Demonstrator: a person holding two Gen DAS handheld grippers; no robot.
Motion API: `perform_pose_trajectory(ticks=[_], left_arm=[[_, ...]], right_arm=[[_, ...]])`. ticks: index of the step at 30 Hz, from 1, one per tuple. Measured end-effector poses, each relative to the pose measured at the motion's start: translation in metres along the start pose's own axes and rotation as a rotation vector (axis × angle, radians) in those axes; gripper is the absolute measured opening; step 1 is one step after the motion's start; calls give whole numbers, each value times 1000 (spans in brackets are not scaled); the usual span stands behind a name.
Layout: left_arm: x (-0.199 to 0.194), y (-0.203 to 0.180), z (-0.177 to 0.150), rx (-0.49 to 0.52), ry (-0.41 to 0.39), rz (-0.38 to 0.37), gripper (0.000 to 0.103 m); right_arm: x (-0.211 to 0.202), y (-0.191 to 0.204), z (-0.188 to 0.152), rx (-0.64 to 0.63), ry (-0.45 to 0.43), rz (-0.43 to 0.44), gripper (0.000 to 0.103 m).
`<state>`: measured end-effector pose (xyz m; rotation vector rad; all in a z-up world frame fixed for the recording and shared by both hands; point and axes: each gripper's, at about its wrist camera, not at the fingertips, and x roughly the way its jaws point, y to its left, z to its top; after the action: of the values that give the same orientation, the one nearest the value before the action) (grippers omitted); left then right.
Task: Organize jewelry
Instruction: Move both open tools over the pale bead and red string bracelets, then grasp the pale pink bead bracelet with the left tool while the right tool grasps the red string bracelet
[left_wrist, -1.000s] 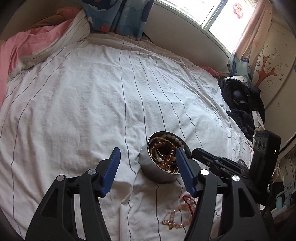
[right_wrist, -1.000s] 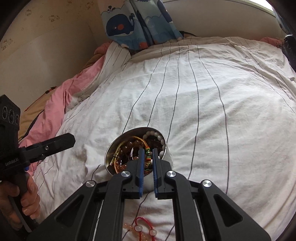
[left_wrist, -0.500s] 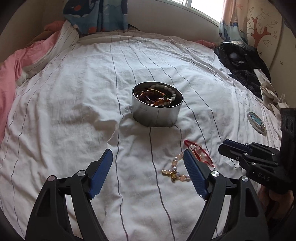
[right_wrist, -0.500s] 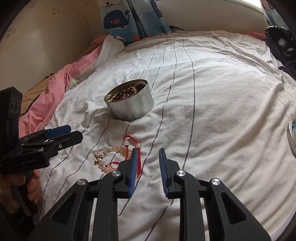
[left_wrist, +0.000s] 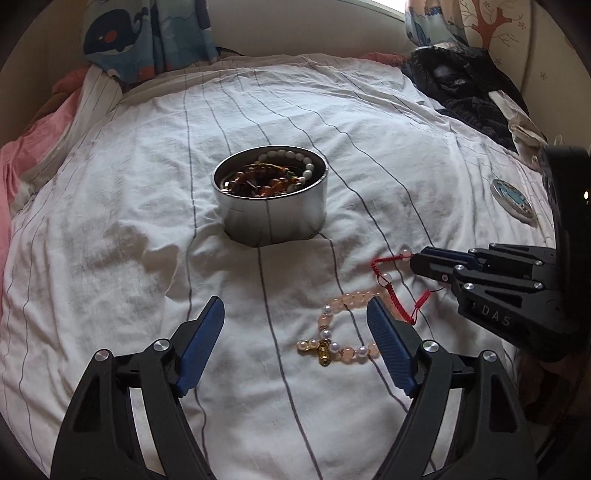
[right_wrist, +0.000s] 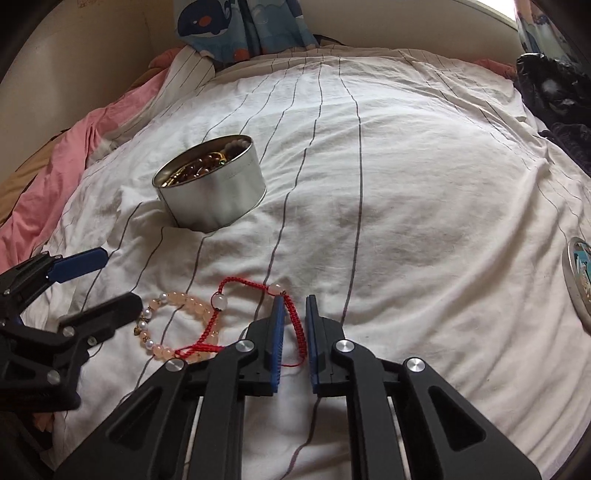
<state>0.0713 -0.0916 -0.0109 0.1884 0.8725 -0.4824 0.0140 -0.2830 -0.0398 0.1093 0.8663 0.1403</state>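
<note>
A round metal tin (left_wrist: 273, 221) full of bead bracelets stands on the white striped bedsheet (left_wrist: 110, 206). In front of it lie a pink bead bracelet (left_wrist: 347, 299) with a gold charm and a red cord bracelet (left_wrist: 384, 264), overlapping. My left gripper (left_wrist: 295, 302) hovers open and wide above the pink bracelet, its right finger over the beads. My right gripper (right_wrist: 294, 301) is low on the sheet. Its jaws are closing with a strand of the red cord bracelet (right_wrist: 240, 284) between them, and a narrow gap still shows. In the right wrist view the tin (right_wrist: 214, 192) sits to the upper left.
A round lid (left_wrist: 513, 201) with a blue picture lies on the sheet at the right. Dark clothes (left_wrist: 461, 85) are heaped at the far right, a pink blanket (left_wrist: 14, 158) along the left edge, and a whale-print curtain (left_wrist: 147, 33) hangs behind the bed.
Both grippers drew back from the tin and sank toward the loose bracelets. The left jaws widened. The right jaws opened, then narrowed around the red cord.
</note>
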Motion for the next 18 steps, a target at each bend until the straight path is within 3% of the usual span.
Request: perform_pose_trajectory(ticks=[3,4,5,7,9,12,15,18], left_arm=[[13,-16,-2,80,41,7,76],[18,-20,-5,104,68,8,72],[21,-22,-7,112,79,10,64],[20,-15,-6,82,85,10,35],[17,1,-5,25,79,37,23],[13,26,-3,-81,56,48,22],[9,30,-2,-97,36,46,24],[14,25,-3,-78,50,39,45]], right_arm=[[2,3,-1,-21,5,4,14],[3,4,-2,-27,12,0,14],[5,4,-2,-28,19,-3,14],[6,3,-1,-20,29,-13,13],[3,0,-1,-16,22,-33,12],[0,3,-1,-25,0,-13,12],[3,5,-1,-33,16,-5,13],[4,6,-2,-34,22,-5,13]])
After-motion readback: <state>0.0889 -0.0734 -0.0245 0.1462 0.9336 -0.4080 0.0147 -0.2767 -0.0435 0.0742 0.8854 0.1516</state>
